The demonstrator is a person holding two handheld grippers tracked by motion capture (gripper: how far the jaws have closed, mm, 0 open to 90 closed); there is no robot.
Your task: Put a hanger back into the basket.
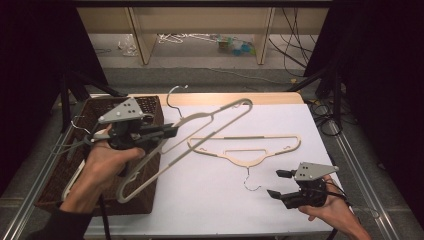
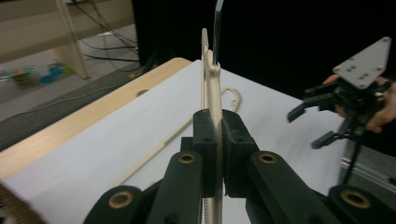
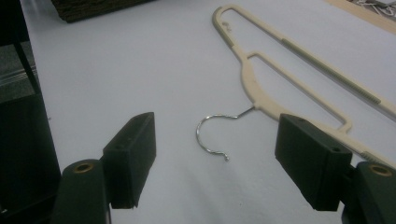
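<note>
My left gripper (image 1: 170,132) is shut on a cream plastic hanger (image 1: 207,122) and holds it tilted in the air, one end over the wicker basket (image 1: 145,107), the other over the white sheet. In the left gripper view the hanger (image 2: 214,100) stands edge-on between the closed jaws. A second cream hanger (image 1: 250,146) lies flat on the sheet, its metal hook (image 1: 250,181) pointing at me. My right gripper (image 1: 279,183) is open just right of that hook. In the right gripper view the hook (image 3: 215,135) lies between and beyond the open jaws.
The dark wicker basket stands at the table's left edge with wire hangers (image 1: 75,135) on its rim. A white sheet (image 1: 280,120) covers the table top. Beyond the far edge are wooden shelf legs (image 1: 142,35) and cables on the floor.
</note>
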